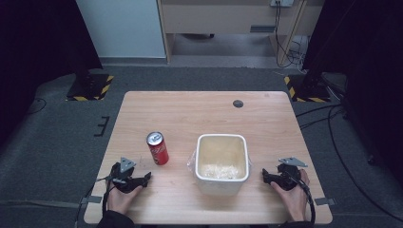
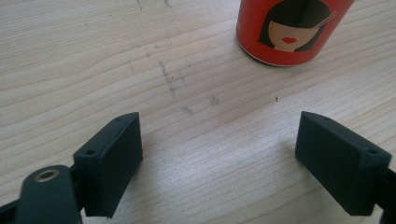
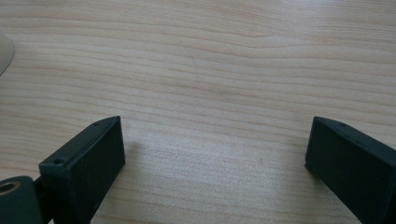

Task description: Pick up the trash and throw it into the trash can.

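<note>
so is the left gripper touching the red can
Apart. The left gripper view shows bare table between the open left gripper and the red can.

The right tongs [image 3: 215, 158] stand wide apart, both black jaws rising from the bottom edge with nothing between them. Beneath and ahead lies the pale wood-grain counter [image 3: 210, 70], bare between the jaws. At the far left edge a small curved sliver of a cream-white object [image 3: 3, 53] intrudes; too little shows to identify it. Each jaw casts a faint shadow.
</note>
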Available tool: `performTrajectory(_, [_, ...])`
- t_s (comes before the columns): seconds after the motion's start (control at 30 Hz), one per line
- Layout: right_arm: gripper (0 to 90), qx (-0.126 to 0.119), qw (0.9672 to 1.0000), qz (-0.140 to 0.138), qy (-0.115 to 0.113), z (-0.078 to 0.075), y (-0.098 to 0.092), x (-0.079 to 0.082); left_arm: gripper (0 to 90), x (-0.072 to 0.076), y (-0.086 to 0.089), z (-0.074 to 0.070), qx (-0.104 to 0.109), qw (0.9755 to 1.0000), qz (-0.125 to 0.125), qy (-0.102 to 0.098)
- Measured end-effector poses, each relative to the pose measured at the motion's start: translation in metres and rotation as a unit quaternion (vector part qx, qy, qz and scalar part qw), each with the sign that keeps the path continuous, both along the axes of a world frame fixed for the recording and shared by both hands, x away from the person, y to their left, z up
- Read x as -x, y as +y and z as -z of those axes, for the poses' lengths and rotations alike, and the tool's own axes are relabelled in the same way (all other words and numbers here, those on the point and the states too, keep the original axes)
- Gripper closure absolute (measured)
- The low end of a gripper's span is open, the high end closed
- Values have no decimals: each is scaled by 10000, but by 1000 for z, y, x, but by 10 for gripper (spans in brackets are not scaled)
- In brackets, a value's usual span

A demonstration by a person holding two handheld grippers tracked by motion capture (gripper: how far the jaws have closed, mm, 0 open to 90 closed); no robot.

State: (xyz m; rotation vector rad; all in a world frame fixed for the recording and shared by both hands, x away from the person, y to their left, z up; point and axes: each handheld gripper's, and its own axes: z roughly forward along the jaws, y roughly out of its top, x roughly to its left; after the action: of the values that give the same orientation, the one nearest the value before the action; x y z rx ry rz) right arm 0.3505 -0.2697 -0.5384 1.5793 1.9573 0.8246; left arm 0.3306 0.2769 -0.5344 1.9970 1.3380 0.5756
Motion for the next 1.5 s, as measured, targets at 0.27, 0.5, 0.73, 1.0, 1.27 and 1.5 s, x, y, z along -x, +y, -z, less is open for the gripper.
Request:
performTrajectory(0.27, [52, -10, 9999, -150, -1, 0, 0, 2, 182, 3, 4, -3, 85, 10000, -42, -26])
performTrajectory(0.5, [48, -14, 9999, -139, 2, 0, 0, 2, 195, 7, 6, -11, 304, 9992, -57, -250])
performTrajectory(0.73, [47, -2, 9999, -133, -5, 0, 0, 2, 197, 11, 9, -21, 471, 9974, -113, -537])
performTrajectory(1.0, [47, -14, 9999, -129, 4, 0, 0, 2, 200, 17, 8, -36, 643, 9939, -88, -897])
performTrajectory(1.27, [46, -11, 9999, -128, 4, 0, 0, 2, 200, 23, 3, -53, 862, 9890, -25, -1202])
performTrajectory(1.5, [45, -12, 9999, -123, 5, 0, 0, 2, 199, 26, -1, -63, 914, 9866, 76, -1349])
